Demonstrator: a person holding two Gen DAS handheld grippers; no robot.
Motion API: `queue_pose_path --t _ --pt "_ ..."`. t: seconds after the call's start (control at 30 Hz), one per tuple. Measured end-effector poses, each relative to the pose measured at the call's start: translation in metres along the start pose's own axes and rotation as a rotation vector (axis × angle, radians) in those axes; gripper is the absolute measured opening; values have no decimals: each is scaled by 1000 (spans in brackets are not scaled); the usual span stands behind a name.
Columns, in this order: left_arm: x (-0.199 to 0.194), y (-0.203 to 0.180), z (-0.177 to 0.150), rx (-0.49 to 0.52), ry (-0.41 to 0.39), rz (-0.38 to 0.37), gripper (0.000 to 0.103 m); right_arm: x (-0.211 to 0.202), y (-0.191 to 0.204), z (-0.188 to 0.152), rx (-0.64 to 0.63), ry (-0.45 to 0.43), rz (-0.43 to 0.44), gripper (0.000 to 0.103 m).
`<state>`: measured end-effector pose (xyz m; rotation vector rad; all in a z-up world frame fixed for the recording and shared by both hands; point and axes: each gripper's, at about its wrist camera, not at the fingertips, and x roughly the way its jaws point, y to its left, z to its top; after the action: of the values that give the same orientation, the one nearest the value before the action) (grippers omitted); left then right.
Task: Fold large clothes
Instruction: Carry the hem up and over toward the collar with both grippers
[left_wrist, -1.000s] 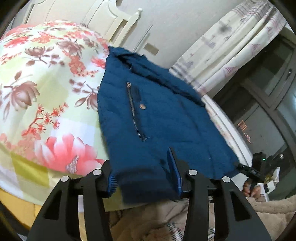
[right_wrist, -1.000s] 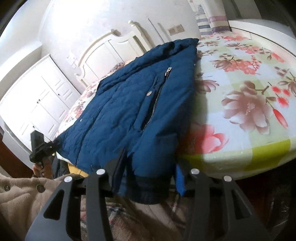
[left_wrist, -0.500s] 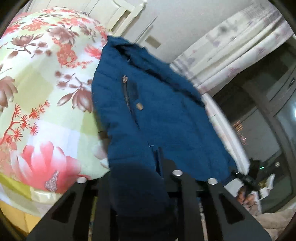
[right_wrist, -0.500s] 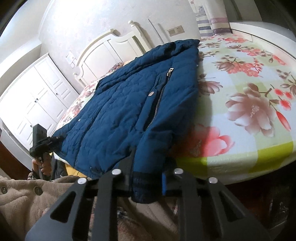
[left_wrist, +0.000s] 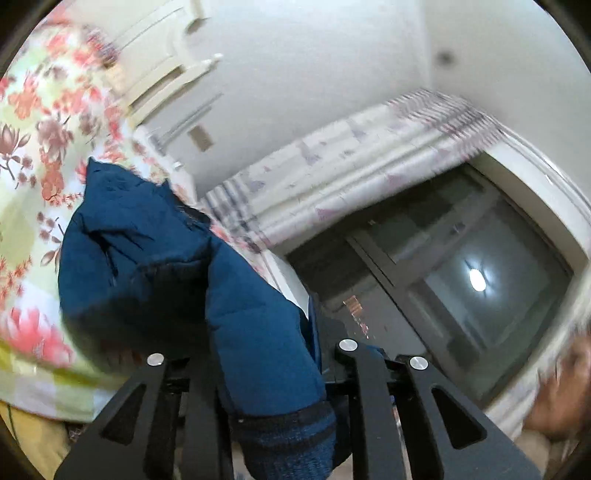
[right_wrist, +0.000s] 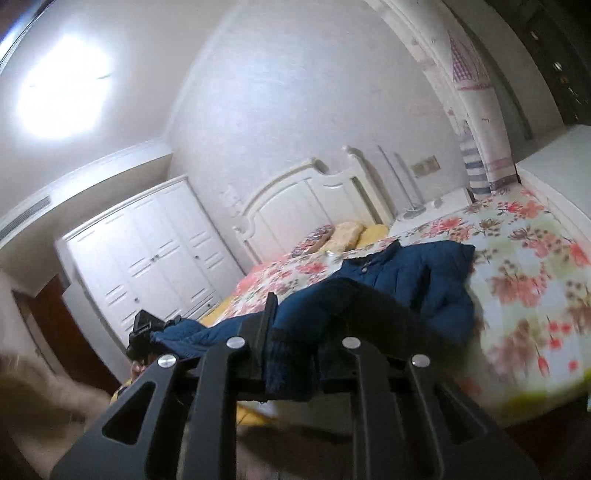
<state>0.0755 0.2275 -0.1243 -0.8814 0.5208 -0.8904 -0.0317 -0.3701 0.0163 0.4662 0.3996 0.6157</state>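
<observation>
Left gripper (left_wrist: 273, 398) fingers clenching the blue jacket (left_wrist: 147, 258) hem, jacket hanging up over the flowery bed (left_wrist: 33, 122), left view showing curtain (left_wrist: 332, 173) and dark window (left_wrist: 461, 277), right gripper (right_wrist: 291, 369) fingers clenching the hem too, right view showing headboard (right_wrist: 306, 206), wardrobe (right_wrist: 147, 251) and pillows (right_wrist: 347, 232).

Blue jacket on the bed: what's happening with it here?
A person is folding the blue jacket on the floral bed with two handheld grippers. The left gripper and right gripper are each shut on the ribbed hem, one at each bottom corner. That edge is lifted off the bed, while the collar end lies on the cover. The fold is not yet laid over.
</observation>
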Motion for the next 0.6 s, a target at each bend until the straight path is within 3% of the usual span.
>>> queue_pose_path --t 0.13,0.23,0.27,0.3,0.33,0.37,0.4,0.5,0.57,0.6 --pt "69 40 69 -120 21 103 13 97 -37 63 81 41 -145 17" --pt "123 101 116 -294 74 263 18 187 -103 97 223 106 -261 33" --pt "133 122 124 -367 90 305 25 210 -118 97 261 119 -300 46" --pt "144 144 127 -444 110 341 32 226 -138 95 309 131 -344 65" --pt "150 163 128 -509 124 351 73 233 -149 90 339 136 -367 71" --pt "153 177 129 -561 133 311 99 240 -163 83 373 135 -385 73" --pt "153 187 129 -605 125 241 99 245 -173 75 386 138 -380 73" --pt "133 180 142 -591 104 166 99 253 -193 46 346 177 -429 72" --pt "117 165 157 -510 82 123 99 252 -201 32 324 199 -453 73" --pt "112 158 164 -456 67 146 99 251 -205 28 323 201 -457 73"
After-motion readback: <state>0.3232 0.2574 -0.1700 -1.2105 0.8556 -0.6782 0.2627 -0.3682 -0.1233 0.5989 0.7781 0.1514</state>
